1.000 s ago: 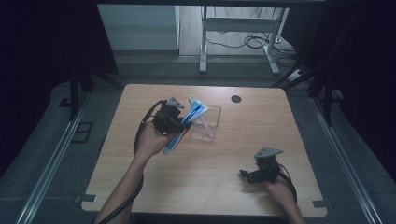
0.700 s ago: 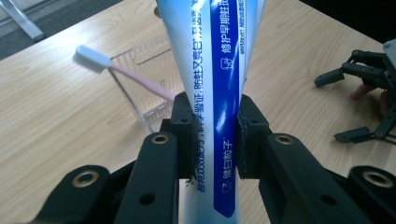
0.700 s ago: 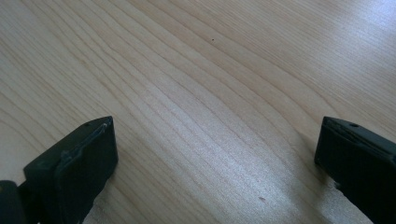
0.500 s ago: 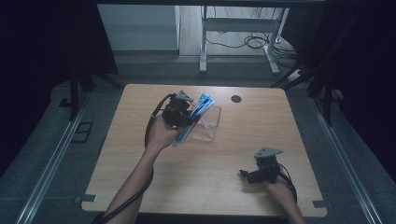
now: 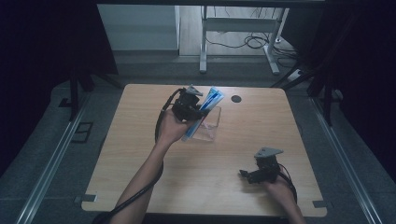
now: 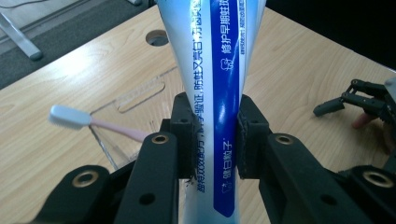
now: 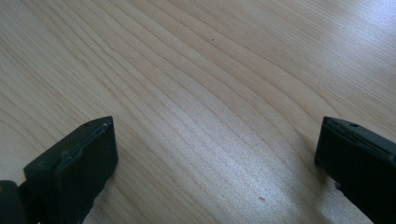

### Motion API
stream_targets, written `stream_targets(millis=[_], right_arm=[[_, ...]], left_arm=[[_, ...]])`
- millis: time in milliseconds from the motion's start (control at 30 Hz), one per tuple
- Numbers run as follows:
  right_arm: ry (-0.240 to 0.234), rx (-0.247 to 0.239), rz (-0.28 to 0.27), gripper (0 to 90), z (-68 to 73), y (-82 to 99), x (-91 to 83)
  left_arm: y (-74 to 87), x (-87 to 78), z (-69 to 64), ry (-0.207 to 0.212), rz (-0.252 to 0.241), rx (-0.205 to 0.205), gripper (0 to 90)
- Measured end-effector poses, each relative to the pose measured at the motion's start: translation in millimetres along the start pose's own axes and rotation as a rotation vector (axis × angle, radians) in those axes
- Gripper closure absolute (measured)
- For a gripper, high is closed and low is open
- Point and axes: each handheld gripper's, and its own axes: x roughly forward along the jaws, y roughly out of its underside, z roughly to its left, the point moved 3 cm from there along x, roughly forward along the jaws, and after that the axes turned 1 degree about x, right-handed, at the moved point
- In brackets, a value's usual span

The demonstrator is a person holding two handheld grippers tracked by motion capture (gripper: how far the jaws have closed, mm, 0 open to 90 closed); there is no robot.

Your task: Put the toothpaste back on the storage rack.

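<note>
Above the desk centre, toward 12 o'clock: left tongs (image 5: 201, 112) hold a toothpaste tube (image 5: 204, 114) over a clear tray (image 5: 211, 128).
Left tongs state: pinching the toothpaste tube (image 6: 219, 107) across its flat body; both pads press its sides in the left gripper view.
Tube long axis: runs from about 7 o'clock up to 1 o'clock in the high view, wide crimped end high, lower end down by the tray; tilted, not flat.
Tube vs tongs: tube crosses the jaws at a right angle, sticking out past them both ways.
Tray: clear plastic, on the desk (image 5: 140, 140) just under and at 4 o'clock of the left hand (image 5: 170, 128); touching the tube or not, cannot tell.
Toothbrush (image 6: 93, 123): pink handle, pale head, already lying in the tray (image 6: 140, 95), head pointing to 9 o'clock in the left gripper view.
Right tongs (image 5: 246, 175): spread wide, nothing between them, bare desk (image 7: 196, 93) in the right gripper view; resting low at 5 o'clock of the desk.
Nearer hand: left, already carrying the tube; right is well apart from the tray.
Key relation: tray lies below the tube's lower end, so the drop seems to call for lowering and laying the long axis along the tray beside the toothbrush.
Risk: tilted tube could catch the tray wall or land on the brush.
Other: round cable hole (image 5: 236, 98) at 1 o'clock of the tray.
</note>
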Motion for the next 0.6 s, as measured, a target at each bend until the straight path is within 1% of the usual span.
stream_targets(millis=[67, 100, 133, 200, 267, 367, 600], right_arm=[[0.0, 0.0, 0.0, 0.0, 0.0, 0.0, 0.0], [0.0, 0.001, 0.0, 0.0, 0.1, 0.0, 0.0], [-0.001, 0.002, 0.001, 0.0, 0.1, 0.0, 0.0], [-0.001, 0.0, 0.0, 0.0, 0.1, 0.0, 0.0], [-0.001, 0.0, 0.0, 0.0, 0.1, 0.0, 0.0], [-0.001, 0.001, 0.0, 0.0, 0.1, 0.0, 0.0], [-0.001, 0.001, 0.0, 0.0, 0.1, 0.0, 0.0]], left_arm=[[-2.9, 2.0, 0.8, -0.005, -0.01, -0.007, 73.2], [-4.8, 3.1, 2.1, -0.01, -0.015, 0.001, 73.1], [-6.2, 4.2, 2.7, -0.015, -0.023, -0.003, 73.2], [-8.3, 5.7, 4.1, -0.018, -0.03, -0.011, 73.2], [-10.9, 7.8, 6.3, -0.022, -0.038, -0.006, 73.2], [-14.4, 11.4, 8.5, -0.029, -0.049, -0.013, 73.2], [-19.4, 20.8, 12.7, -0.043, -0.068, -0.013, 73.2]])
